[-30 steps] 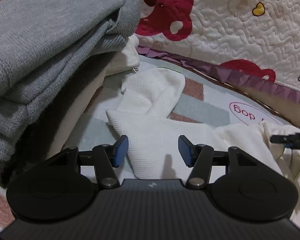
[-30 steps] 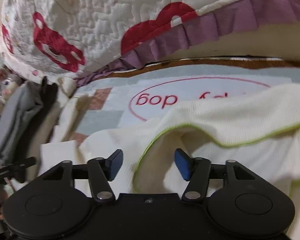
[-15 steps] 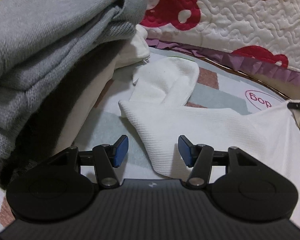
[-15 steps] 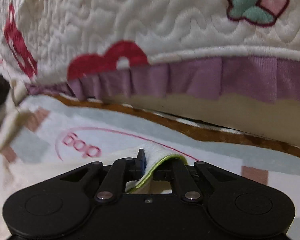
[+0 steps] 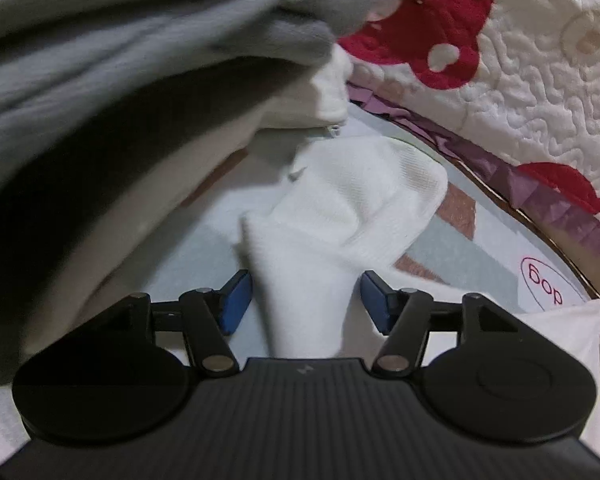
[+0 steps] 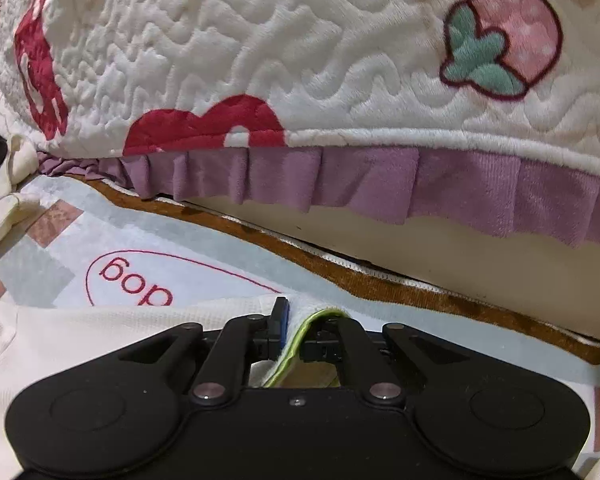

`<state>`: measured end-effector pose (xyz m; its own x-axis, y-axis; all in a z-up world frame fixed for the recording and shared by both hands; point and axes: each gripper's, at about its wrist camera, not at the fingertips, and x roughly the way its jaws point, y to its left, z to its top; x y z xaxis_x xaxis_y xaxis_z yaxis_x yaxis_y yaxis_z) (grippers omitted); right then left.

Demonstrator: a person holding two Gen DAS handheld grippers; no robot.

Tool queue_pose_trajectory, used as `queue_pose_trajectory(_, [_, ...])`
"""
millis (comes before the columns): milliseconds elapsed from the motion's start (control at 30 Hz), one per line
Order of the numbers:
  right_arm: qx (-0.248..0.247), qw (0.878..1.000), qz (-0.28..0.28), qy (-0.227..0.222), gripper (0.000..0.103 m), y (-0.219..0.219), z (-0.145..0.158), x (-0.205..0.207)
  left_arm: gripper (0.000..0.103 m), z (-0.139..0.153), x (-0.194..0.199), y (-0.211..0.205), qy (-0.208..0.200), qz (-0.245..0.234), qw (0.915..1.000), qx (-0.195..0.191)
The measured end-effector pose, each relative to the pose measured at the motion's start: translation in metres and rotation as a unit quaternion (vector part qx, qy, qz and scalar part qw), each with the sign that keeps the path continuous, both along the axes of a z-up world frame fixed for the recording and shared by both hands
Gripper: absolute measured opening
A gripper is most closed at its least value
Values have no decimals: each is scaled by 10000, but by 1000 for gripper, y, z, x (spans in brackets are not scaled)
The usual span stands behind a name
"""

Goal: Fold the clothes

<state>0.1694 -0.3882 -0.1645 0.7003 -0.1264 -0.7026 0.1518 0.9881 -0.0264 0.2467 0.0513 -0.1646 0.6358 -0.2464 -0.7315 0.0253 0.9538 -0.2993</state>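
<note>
text: "dog", red letters, seen upside down, inside a red oval | on: mat with grey and brown squares | also visible in left wrist view on mat | other readable text: none

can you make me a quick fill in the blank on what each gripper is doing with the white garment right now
1. The right gripper is ____ on the green-trimmed edge of the white garment.
2. The left gripper has its jaws ____, with a white sleeve between the blue pads.
3. The word printed in red on the mat is ____.
4. The frill along the quilt is ____.

Missing words: shut; open; dog; purple
</note>
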Motion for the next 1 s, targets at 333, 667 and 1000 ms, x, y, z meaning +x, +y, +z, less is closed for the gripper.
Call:
queue_pose_trajectory(333, [-147, 9991, 403, -41, 3, -2, 14, -14, 8, 99, -59, -23, -2342, -125, 9574, 1684])
queue_pose_trajectory(667, [-1142, 9902, 787, 168, 6, 21, 5, 8, 4, 108, -75, 15, -2384, 307, 9557, 1697])
queue_pose_trajectory(1000, [495, 9969, 305, 524, 35, -28, 21, 21, 2, 100, -81, 32, -2324, 436, 9626, 1323])
